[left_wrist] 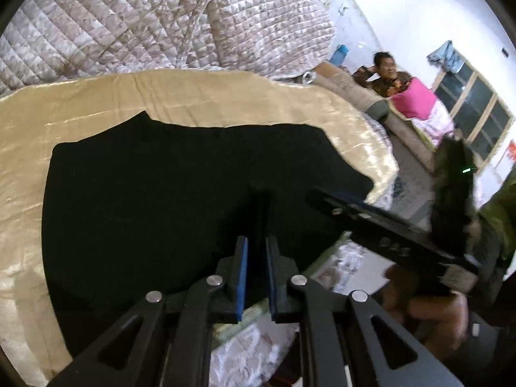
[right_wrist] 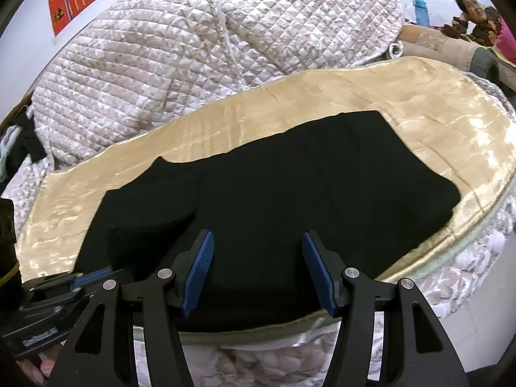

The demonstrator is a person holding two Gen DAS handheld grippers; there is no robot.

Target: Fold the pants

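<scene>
Black pants lie flat on a shiny beige sheet on the bed; they also show in the right wrist view. My left gripper hovers over the pants' near edge, its blue pads a narrow gap apart, with a thin fold of black cloth running up between them. My right gripper is open and empty, over the pants' near edge. It also shows in the left wrist view at the right, blurred. The left gripper shows at the lower left of the right wrist view.
A quilted pink-white duvet is heaped behind the sheet. The bed's near edge runs below the grippers. A person sits at the far right by a pink pillow. Dark clothes lie at the left.
</scene>
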